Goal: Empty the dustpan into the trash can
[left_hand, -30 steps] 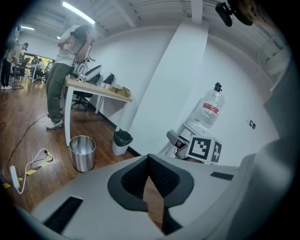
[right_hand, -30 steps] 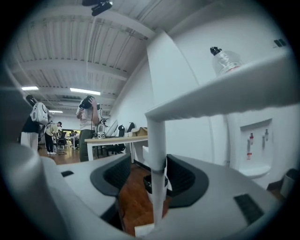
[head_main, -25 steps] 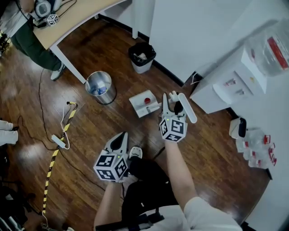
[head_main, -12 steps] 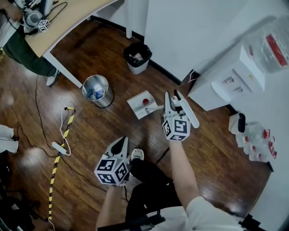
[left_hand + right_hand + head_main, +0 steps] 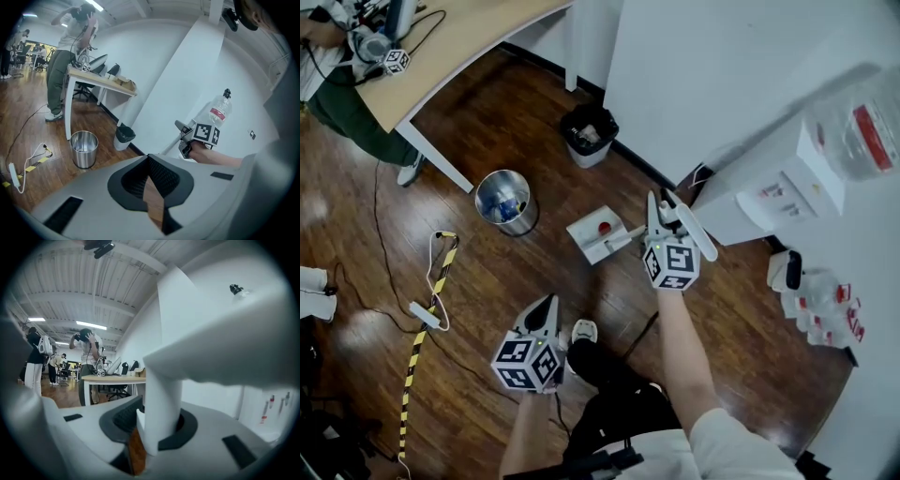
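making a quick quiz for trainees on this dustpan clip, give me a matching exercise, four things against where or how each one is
Things
1. steel trash can
2. black bin
3. dustpan
4. left hand-held gripper

Places or states
a. against the white wall
b. its handle gripped by the right hand-held gripper
c. on the floor near the desk leg
d. holding nothing

Pairs: 1-c, 2-a, 3-b, 4-d

Note: the right hand-held gripper's jaws have just been closing, with the handle between them.

dark wooden floor (image 5: 511, 117), white wall (image 5: 722, 66)
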